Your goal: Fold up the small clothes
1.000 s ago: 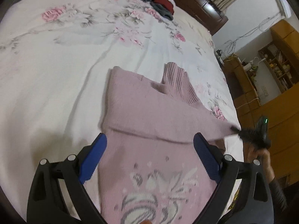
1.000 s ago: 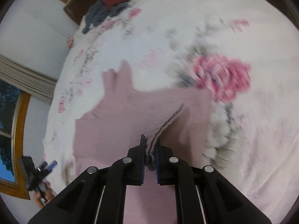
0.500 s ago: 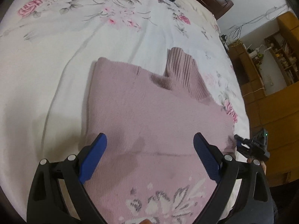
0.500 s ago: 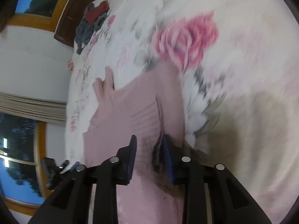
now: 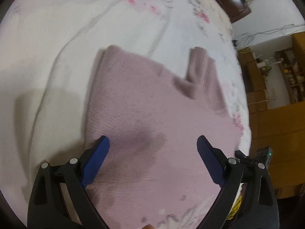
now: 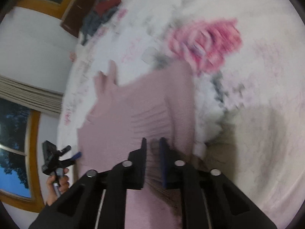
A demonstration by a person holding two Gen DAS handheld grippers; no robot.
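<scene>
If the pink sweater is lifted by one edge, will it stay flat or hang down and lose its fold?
The pink sweater is soft knit lying limp on the bed sheet, so it would probably droop. Its folded layers look loose and would likely slide apart. Pushed, it may bunch up rather than glide, since the sheet already wrinkles.

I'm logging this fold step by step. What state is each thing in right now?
pink sweater: flat on the bed, sleeve folded across the body, collar pointing away
left gripper: open, over the sweater, holding nothing
right gripper: narrow gap between the jaws, knit between them; grip unclear through blur
floral bedsheet: spread, creased
pile of dark and red clothes: heaped, unfolded, at the far end
</scene>
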